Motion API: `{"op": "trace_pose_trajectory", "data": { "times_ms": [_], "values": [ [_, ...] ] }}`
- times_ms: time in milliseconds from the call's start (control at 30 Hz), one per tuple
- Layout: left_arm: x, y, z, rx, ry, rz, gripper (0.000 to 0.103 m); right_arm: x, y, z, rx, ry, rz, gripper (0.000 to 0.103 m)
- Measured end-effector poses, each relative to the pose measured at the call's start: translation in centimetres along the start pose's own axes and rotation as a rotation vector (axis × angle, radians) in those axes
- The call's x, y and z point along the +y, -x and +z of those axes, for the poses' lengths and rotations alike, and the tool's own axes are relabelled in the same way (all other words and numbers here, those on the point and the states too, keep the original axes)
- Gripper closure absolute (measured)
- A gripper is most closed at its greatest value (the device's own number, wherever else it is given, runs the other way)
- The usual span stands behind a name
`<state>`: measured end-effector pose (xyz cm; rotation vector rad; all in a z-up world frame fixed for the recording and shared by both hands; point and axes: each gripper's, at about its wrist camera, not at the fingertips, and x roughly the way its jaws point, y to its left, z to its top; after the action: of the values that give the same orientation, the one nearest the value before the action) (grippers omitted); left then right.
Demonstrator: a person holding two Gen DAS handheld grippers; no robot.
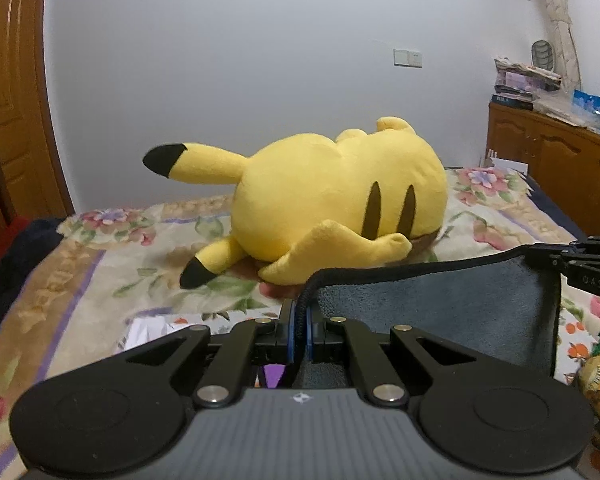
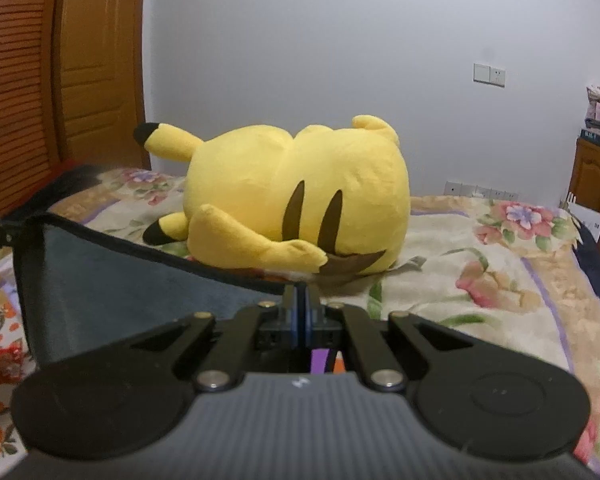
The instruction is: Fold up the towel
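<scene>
Towel [image 1: 440, 304], dark grey terry with a black bound edge, hangs in the air on the near side of the yellow plush toy [image 1: 340, 200], which lies on its side on the floral bedspread [image 1: 80, 280]; every place here is given relative to that toy. To the near left of the toy, the left gripper [image 1: 300, 320] has its jaws closed on the towel's left upper corner, the black edging pinched between the blue pads; from there the top hem runs rightward, level with the toy's underside in the left wrist view, and reaches the right gripper [image 2: 300, 300] to the toy's near right. In the right wrist view those jaws also sit together, with the hem running into them, so I judge them gripping the opposite corner, though the pinch itself is partly hidden. Between the two grips the cloth sags only slightly and drapes downward; its lower edge is out of sight.

Judging by the pile, the towel is soft, light and limp; it holds no shape of its own, and it should not slip easily from the pads. The bound corners are the firmest places to hold; a grip in the middle would bunch the cloth. The toy lies close behind, so a forward lay could brush it.
</scene>
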<state>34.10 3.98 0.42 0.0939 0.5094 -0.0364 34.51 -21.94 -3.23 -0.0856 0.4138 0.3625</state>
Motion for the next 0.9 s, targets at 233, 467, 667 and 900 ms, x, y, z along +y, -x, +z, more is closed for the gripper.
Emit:
{"op": "trace_pose_trajectory", "data": {
  "times_ms": [233, 467, 667, 900],
  "values": [
    [-0.3, -1.6, 0.8, -0.006, -0.027, 0.027, 0.095, -0.2, -1.2, 0.6, -0.02, 0.005, -0.022, 0.099],
    [-0.7, -3.4, 0.6, 0.007, -0.076, 0.059, 0.095, -0.4, -2.4, -0.4, -0.021, -0.033, -0.056, 0.099],
    [-1.0, -5.6, 0.1, 0.046, -0.084, 0.088, 0.095, 0.1, -4.0, -0.7, -0.008, -0.007, -0.065, 0.099],
    [-1.6, -8.2, -0.5, 0.084, -0.096, 0.107, 0.095, 0.4, -6.1, -1.1, 0.03, 0.001, -0.076, 0.099]
  ]
}}
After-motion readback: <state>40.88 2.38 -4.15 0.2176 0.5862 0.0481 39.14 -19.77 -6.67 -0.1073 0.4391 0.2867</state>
